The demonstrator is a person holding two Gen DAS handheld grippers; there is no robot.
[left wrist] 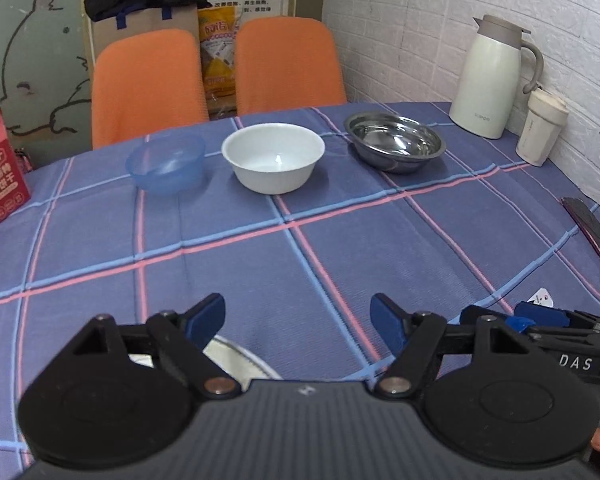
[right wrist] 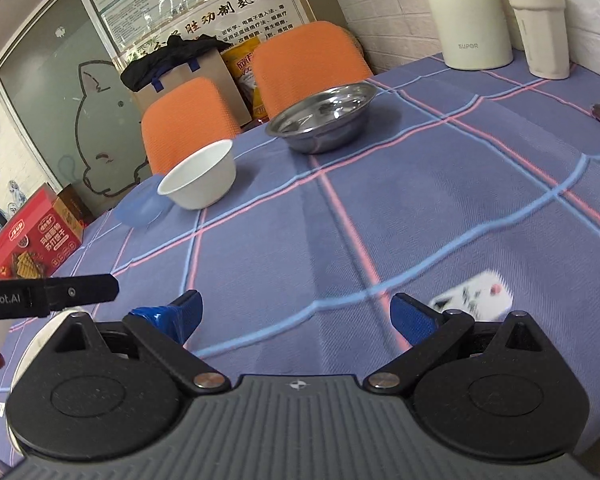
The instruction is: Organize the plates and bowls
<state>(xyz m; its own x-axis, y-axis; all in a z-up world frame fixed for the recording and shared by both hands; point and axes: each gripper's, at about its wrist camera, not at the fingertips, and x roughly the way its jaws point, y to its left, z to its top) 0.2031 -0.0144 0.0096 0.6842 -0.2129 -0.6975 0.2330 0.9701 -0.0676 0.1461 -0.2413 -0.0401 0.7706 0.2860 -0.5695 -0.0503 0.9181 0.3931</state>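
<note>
Three bowls stand in a row at the far side of the checked tablecloth (left wrist: 300, 248): a clear blue plastic bowl (left wrist: 166, 168) on the left, a white ceramic bowl (left wrist: 273, 157) in the middle, a steel bowl (left wrist: 395, 141) on the right. The right wrist view shows the same white bowl (right wrist: 198, 180), steel bowl (right wrist: 323, 117) and blue bowl (right wrist: 140, 205). A white plate (left wrist: 236, 360) peeks out under my left gripper (left wrist: 298, 322), which is open and holds nothing. My right gripper (right wrist: 296, 314) is open too, low over the cloth near the front.
A cream thermos jug (left wrist: 490, 78) and a lidded cup (left wrist: 542, 128) stand at the back right by the brick wall. A dark phone (left wrist: 592, 230) lies at the right edge. A red box (left wrist: 0, 168) sits at the left. Two orange chairs (left wrist: 148, 84) stand behind. A white remote (right wrist: 474, 296) lies near my right gripper.
</note>
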